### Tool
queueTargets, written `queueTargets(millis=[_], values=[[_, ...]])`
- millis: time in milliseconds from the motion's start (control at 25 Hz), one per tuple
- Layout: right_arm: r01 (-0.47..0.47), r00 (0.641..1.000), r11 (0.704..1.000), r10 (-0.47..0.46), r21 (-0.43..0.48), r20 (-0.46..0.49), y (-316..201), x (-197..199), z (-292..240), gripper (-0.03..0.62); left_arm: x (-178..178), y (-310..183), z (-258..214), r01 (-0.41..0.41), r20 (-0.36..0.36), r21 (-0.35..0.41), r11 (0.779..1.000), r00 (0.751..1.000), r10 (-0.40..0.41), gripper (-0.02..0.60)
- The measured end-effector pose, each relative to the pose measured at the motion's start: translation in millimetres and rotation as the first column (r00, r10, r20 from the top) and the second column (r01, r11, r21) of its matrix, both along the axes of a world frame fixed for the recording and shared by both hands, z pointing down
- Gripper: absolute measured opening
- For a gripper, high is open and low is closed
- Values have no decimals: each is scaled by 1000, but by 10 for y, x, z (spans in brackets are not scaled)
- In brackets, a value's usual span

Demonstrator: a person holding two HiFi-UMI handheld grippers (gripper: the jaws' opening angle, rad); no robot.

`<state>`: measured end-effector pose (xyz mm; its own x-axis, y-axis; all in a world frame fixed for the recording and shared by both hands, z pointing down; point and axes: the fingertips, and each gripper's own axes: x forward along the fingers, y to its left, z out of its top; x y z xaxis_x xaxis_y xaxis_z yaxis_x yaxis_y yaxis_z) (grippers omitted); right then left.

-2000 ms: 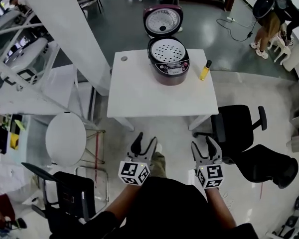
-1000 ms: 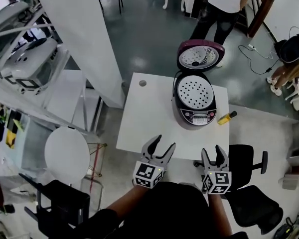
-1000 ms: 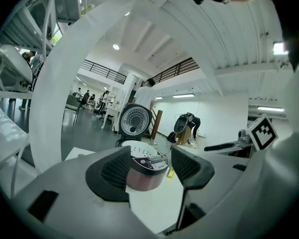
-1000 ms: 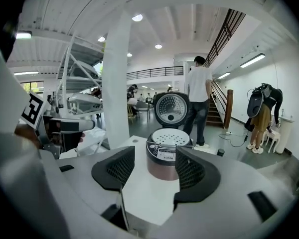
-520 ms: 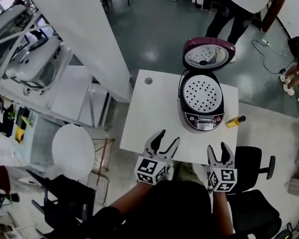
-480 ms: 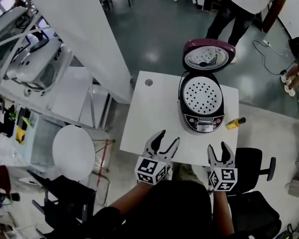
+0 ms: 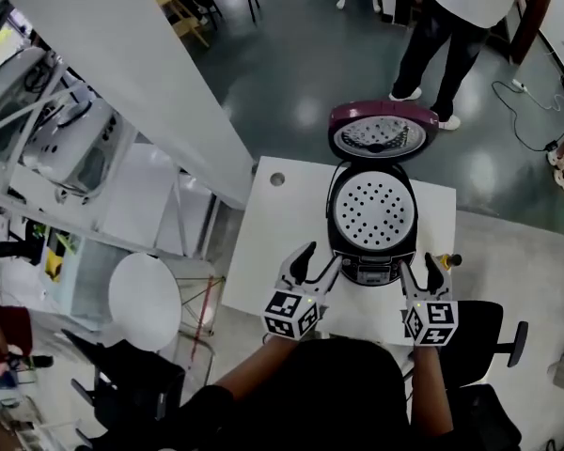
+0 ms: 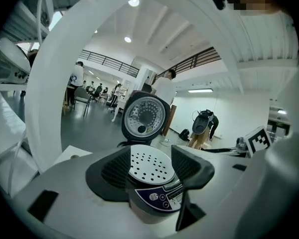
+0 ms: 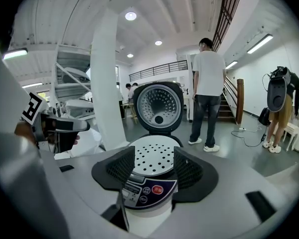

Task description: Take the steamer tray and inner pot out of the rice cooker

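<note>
The dark purple rice cooker stands on the white table with its lid swung up and back. The perforated white steamer tray lies in its mouth and hides the inner pot. My left gripper is open just left of the cooker's front. At the cooker's front right my right gripper is open too. In the left gripper view the steamer tray shows between the jaws, and the right gripper view frames the tray the same way. Neither gripper touches the cooker.
A small yellow bottle lies on the table at the cooker's right. A black office chair stands at the near right. A person stands beyond the table. A white column, a round stool and shelving are on the left.
Both grippers have come forward from below the table edge up to the cooker's front, one on each side. Both stayed open.
</note>
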<state>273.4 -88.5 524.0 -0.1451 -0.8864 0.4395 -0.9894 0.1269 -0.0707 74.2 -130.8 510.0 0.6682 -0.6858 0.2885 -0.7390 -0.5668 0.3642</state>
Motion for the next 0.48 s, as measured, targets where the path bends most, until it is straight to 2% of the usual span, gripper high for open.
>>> queueTargets(millis=[200, 320, 480], values=[[17, 1000, 999, -16, -33, 10, -266, 206, 158, 224, 79, -293, 208, 37, 14, -59, 998, 999, -37, 233], [34, 999, 998, -33, -58, 13, -423, 281, 264, 224, 141, -473, 284, 58, 4, -69, 996, 998, -58, 235], [63, 998, 992, -60, -107, 26, -627, 349, 453, 224, 256, -674, 475, 57, 58, -81, 995, 997, -53, 235]])
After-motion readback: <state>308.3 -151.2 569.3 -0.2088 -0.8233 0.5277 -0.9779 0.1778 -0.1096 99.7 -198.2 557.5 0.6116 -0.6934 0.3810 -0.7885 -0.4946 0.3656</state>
